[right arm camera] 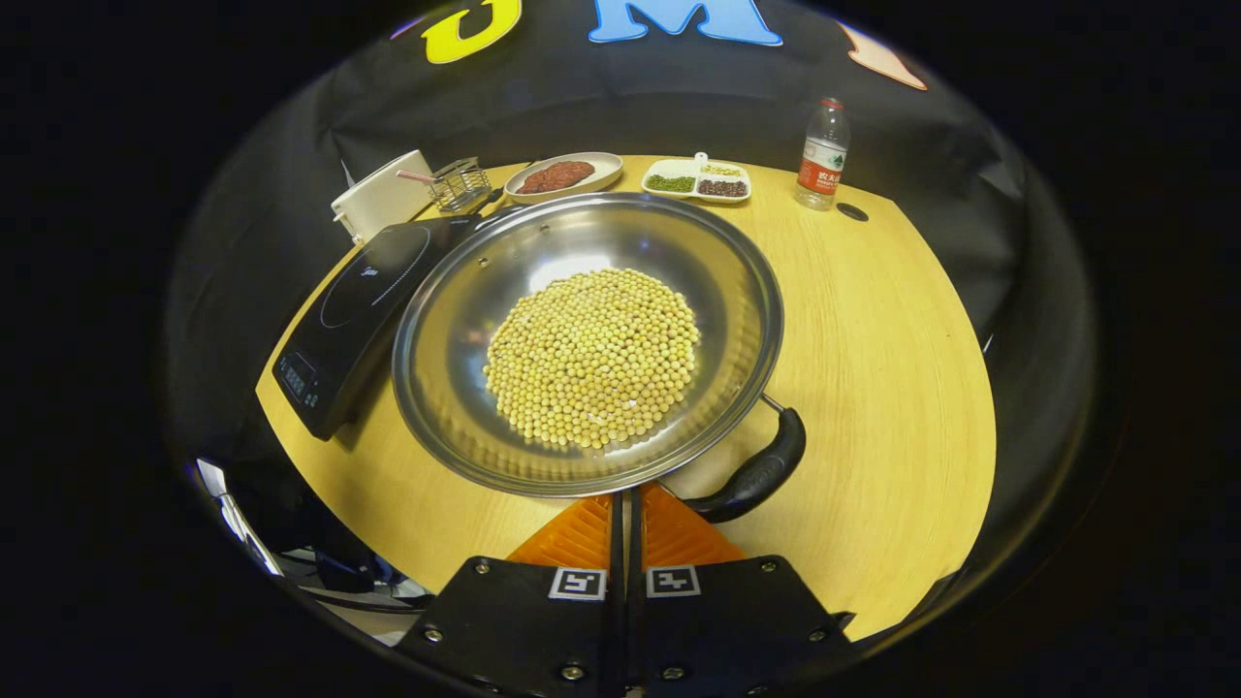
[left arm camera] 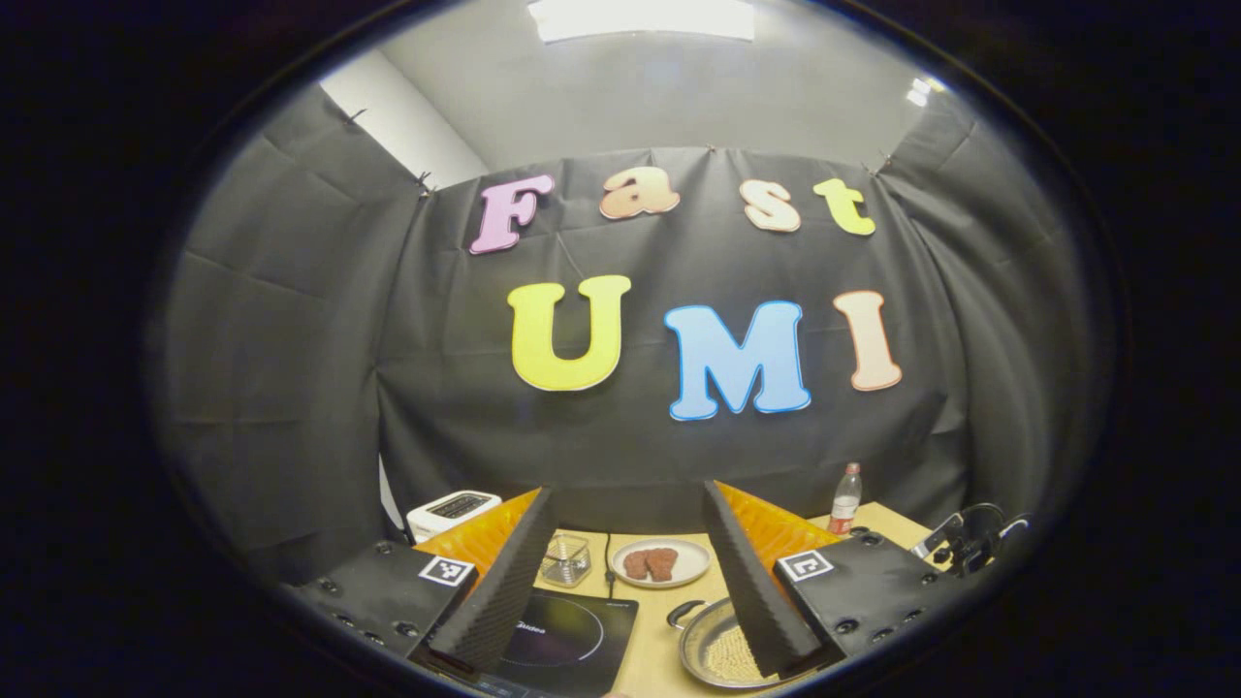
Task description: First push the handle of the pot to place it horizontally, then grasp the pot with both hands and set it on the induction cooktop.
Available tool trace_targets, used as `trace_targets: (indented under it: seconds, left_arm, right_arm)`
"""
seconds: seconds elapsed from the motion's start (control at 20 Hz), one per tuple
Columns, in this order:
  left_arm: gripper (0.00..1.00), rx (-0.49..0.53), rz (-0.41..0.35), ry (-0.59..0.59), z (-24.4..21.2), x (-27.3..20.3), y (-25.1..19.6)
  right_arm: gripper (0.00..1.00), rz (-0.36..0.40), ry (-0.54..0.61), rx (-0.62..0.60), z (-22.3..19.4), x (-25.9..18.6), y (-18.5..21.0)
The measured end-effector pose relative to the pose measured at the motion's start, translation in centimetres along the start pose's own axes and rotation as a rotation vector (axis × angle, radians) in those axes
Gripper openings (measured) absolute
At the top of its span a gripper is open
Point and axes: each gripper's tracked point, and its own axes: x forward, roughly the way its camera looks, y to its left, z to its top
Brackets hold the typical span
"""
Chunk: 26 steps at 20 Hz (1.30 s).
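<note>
Found the pot (right arm camera: 582,339) sitting on the table (right arm camera: 873,388), not on the cooktop (right arm camera: 368,310). Stood just right of the cooktop in the right gripper view, with its left rim overlapping the cooktop's edge there. Held a heap of beans (right arm camera: 591,359) in its middle. Carried its handle (right arm camera: 756,475) at the near right, curving toward the camera.

Kept the right gripper (right arm camera: 626,504) clenched, fingers pressed together with only a thin slit between them. Reached with its tips to the pot's near rim, just left of the handle. Could not tell whether they touched the pot.

Held the left gripper (left arm camera: 628,490) released, fingers spread wide, raised high and aimed at the booth wall. Gripped nothing. Showed, low between and under its fingers, the cooktop (left arm camera: 572,635) to the left and the pot (left arm camera: 713,650) to the right, the right finger crossing the pot.

Set along the table's far side: a toaster (right arm camera: 383,199), a wire basket (right arm camera: 458,184), a plate (right arm camera: 562,174) of reddish food, a divided dish (right arm camera: 698,179) and a bottle (right arm camera: 822,155).
</note>
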Motion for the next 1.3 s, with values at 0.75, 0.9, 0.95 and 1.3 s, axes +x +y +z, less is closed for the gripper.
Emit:
trace_targets:
  seconds: [0.75,0.9,0.95,1.3]
  left_arm:
    - [0.95,0.059,0.077,0.081,-2.7,-0.8,-3.4]
    - [0.98,0.069,0.086,0.093,-3.2,-0.4,-3.3]
    - [0.99,0.066,0.087,0.1,-3.8,-0.4,-3.2]
    - [0.94,0.058,0.044,0.17,-7.8,1.3,-3.4]
  right_arm:
    - [0.01,-0.078,-0.1,-0.056,4.6,2.4,-6.9]
    - [0.01,-0.095,-0.128,-0.025,5.9,3.1,-7.9]
    - [0.01,-0.099,-0.132,-0.013,6.1,3.3,-8.1]
    - [0.01,-0.18,-0.209,0.038,7.1,1.8,-10.4]
